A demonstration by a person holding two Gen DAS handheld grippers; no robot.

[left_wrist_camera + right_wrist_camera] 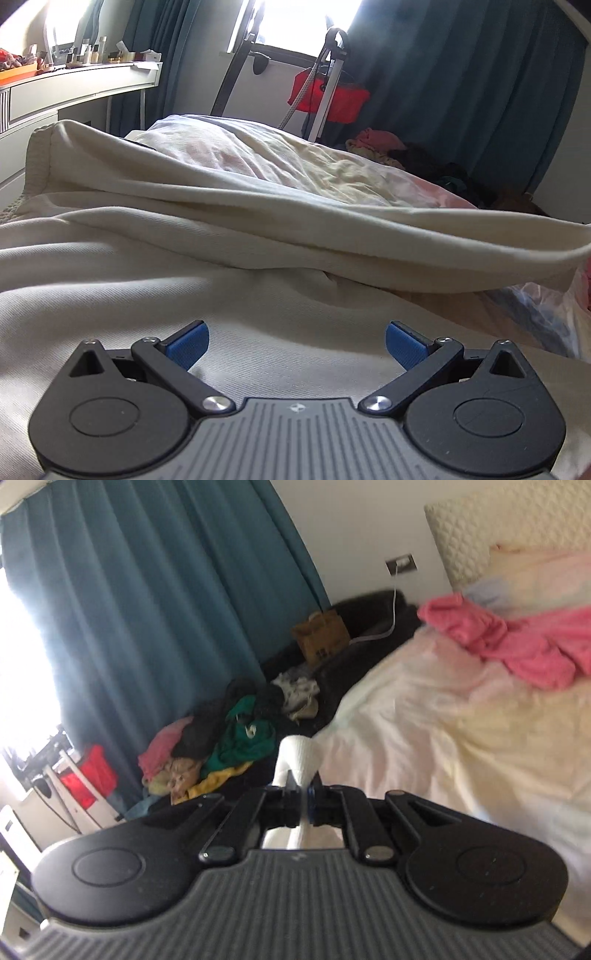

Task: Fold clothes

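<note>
Right at the lens of the left wrist camera, the left tongs (297,349) stand spread wide, blue pads (188,349) well apart, nothing between them, hovering just over the cream garment (258,236) that lies across the bed (295,162). Beyond the pads, a long fold of that same cream cloth rises in a ridge, its edge lifted off the bed toward the right side of the view. Over on the right wrist camera, the right tongs (303,794) are pressed together and pinching a tuft of white cloth (298,755), which bunches up above the pads and hangs down below them; whether it is a corner of the cream garment I cannot tell for sure. Past that grip, the pale bedspread (461,720) stretches away with a pink garment (517,638) heaped on it near the quilted headboard (491,528). Off the bed's edge sits a jumbled clothes pile (221,746), green, yellow, pink and dark pieces mixed, with a brown paper bag (321,635) behind it. Farther back, teal curtains (159,598) hang beside the bright window (306,22), and in the left view a white bench (81,88) along the wall carries small bottles.
</note>
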